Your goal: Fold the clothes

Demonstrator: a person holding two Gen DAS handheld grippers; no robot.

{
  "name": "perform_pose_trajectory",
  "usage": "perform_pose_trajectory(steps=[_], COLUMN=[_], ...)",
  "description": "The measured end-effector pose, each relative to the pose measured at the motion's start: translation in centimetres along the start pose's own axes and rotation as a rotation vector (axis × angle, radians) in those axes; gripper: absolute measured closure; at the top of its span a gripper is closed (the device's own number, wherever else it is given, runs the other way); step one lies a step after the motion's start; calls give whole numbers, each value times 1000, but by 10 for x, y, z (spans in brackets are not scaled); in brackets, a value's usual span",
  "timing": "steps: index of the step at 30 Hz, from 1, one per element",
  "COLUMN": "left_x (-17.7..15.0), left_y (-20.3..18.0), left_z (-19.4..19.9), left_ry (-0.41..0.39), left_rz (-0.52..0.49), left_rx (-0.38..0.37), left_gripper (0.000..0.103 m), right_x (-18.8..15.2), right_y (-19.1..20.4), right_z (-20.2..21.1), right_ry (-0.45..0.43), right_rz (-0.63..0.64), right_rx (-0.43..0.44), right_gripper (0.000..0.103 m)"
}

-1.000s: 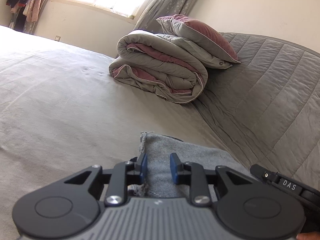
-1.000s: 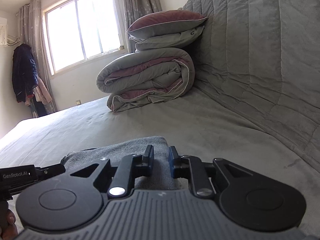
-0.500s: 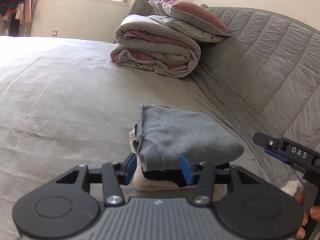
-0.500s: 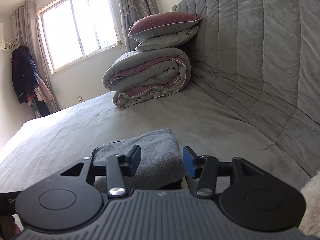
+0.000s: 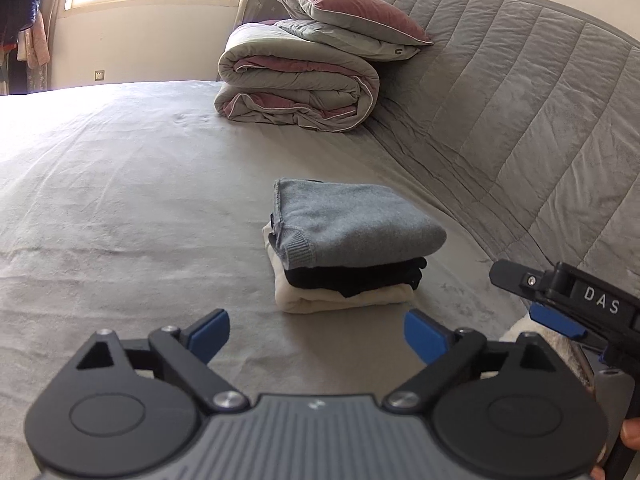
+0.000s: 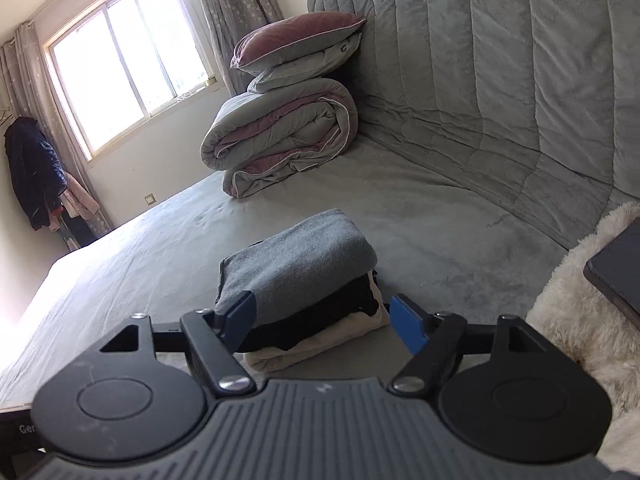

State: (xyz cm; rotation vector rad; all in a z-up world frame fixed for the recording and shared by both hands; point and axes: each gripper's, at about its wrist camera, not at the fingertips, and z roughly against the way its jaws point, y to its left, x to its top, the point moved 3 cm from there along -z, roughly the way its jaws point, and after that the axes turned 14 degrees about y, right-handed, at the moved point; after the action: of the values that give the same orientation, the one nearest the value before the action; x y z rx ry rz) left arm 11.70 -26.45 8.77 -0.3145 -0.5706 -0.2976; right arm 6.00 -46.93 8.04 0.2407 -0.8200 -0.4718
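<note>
A folded grey-blue sweater (image 5: 352, 224) (image 6: 296, 268) tops a small stack on the grey bed (image 5: 120, 208) (image 6: 440, 224), over a black garment (image 5: 360, 278) (image 6: 320, 320) and a cream one (image 5: 344, 300) (image 6: 320, 350). My left gripper (image 5: 318, 338) has drawn back in front of the stack, its jaws opening wide with only bedsheet between them. My right gripper (image 6: 324, 322) is nearer the stack. Its jaws are opening too; the stack's near end shows between the blue pads (image 6: 408, 328), which do not press on it. The right gripper's tip (image 5: 560, 300) shows at the left wrist view's right edge.
A rolled grey and mauve duvet (image 5: 296, 88) (image 6: 280, 140) with a pillow (image 5: 352, 20) (image 6: 296, 44) on top lies at the bed's far end by the quilted grey headboard (image 5: 520, 120) (image 6: 500, 80). A fluffy cream throw (image 6: 580, 292) with a dark flat object (image 6: 616, 276) sits at right.
Both grippers went from nearly shut around the grey sweater to wide apart. Both pulled back and up, so the whole three-garment stack now shows.
</note>
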Motion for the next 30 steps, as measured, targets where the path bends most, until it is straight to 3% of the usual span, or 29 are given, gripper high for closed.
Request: perform_pose_trajectory(steps=[2,6,11,15,19,30], left_x=[-9,-28,-54,-74,-85,-86], left_y=[-3,-8,-8,-9,-15,-24], left_z=[5,12,22,23,19,25], left_ry=[8,55,52,64,85,52], left_rz=[-29,-92,-78,-52,-74,-69], left_rx=[37,108,130,154,167,204], left_gripper=[1,1,0,0,0,0], right_x=[-14,-42,-75,-82,-86,-88], right_y=[1,7,1,-8,-6,-6], right_z=[8,19,21,17,28,37], right_ry=[-5,4,45,113,91,83], right_rz=[-8,17,3,-47,11,113], right_rx=[-1,-73,-111,-143,-165,-197], right_gripper=[0,0,0,0,0,0])
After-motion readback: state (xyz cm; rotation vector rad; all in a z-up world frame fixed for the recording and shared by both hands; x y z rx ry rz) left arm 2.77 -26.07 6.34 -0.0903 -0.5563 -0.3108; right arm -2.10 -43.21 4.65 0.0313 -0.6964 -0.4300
